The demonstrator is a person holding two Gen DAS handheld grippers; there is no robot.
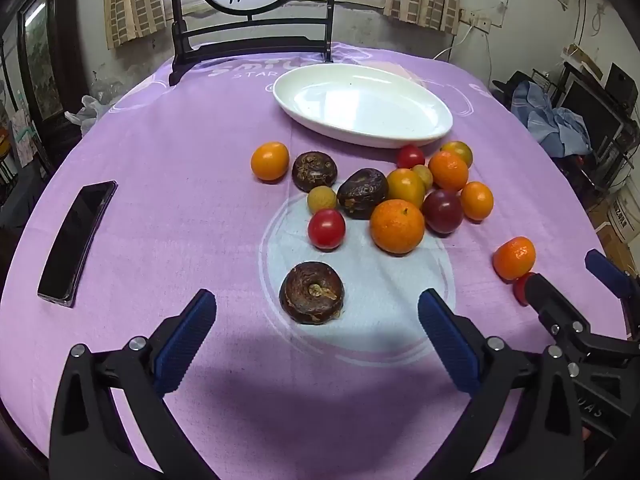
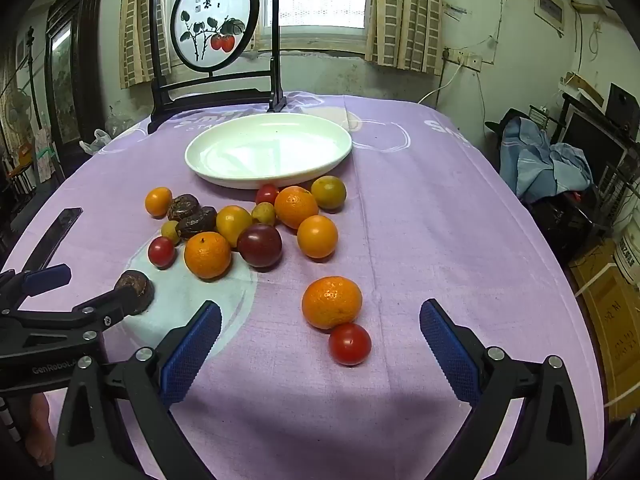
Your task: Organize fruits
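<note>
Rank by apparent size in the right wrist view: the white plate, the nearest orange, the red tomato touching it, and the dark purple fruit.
1. white plate, clearly largest.
2. nearest orange.
3. and 4. dark purple fruit and red tomato look alike; the tomato is nearer the camera, so I won't rank them.

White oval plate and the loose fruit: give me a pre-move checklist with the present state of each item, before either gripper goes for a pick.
1. White oval plate holds nothing: ok.
2. Left gripper open, nothing held: ok.
3. Dark brown wrinkled round fruit lies alone between the left gripper's fingers' line: ok.
4. Right gripper open, nothing held: ok.
5. Small red cherry tomato touches the orange mandarin behind it; a grasp may nudge it: not ok.
6. Black smartphone lies apart from the fruit: ok.
</note>
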